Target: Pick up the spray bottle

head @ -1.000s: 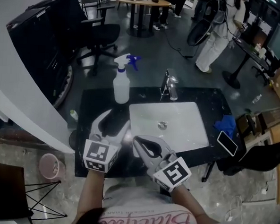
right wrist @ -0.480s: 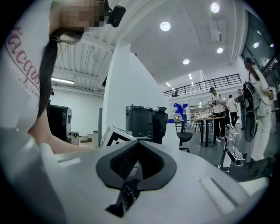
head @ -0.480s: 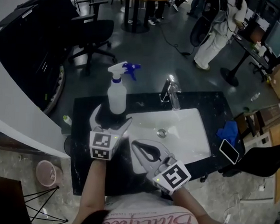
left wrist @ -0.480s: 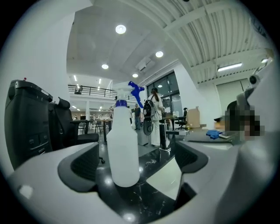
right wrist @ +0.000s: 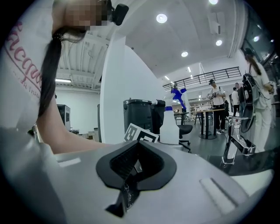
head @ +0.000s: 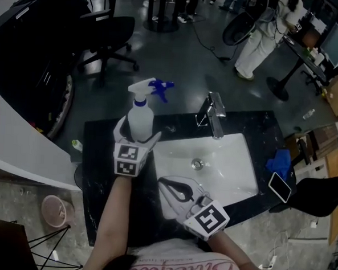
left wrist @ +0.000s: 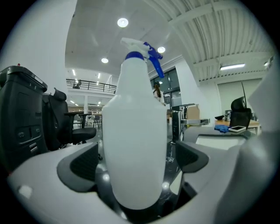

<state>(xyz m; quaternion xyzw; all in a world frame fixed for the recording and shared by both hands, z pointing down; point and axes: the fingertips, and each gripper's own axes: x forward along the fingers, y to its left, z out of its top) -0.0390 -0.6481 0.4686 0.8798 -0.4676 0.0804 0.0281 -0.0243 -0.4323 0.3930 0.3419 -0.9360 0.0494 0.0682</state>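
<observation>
The dark table [head: 97,141] takes up most of what is in front of the person, with a white sink [head: 230,164] let into it and a faucet [head: 215,114] at its far edge. The spray bottle [head: 140,115] stands upright on the table's far left corner, just beside the sink, its blue trigger pointing away towards the room.

The left claw [head: 137,134] is level with the bottle's lower body, its jaws spread wide with one on each side of it. In the left gripper view the bottle [left wrist: 133,144] fills the gap in the left claw [left wrist: 135,164], and both pads stand a little clear of the plastic, so nothing is gripped yet. I'd say it sits low on the body because that is the widest, steadiest place to squeeze.

The right claw [head: 174,186] hangs over the sink's near edge, jaws pressed together on nothing, as its own view shows [right wrist: 131,175]. It looks parked out of the way. A blue cloth [head: 280,162] and a phone [head: 279,187] lie at the far right, well apart from all this.

A second ago the left claw was back by the table's near side, close to the right one and well short of the bottle. Its jaws have just been opening as it went forward around the bottle.
</observation>
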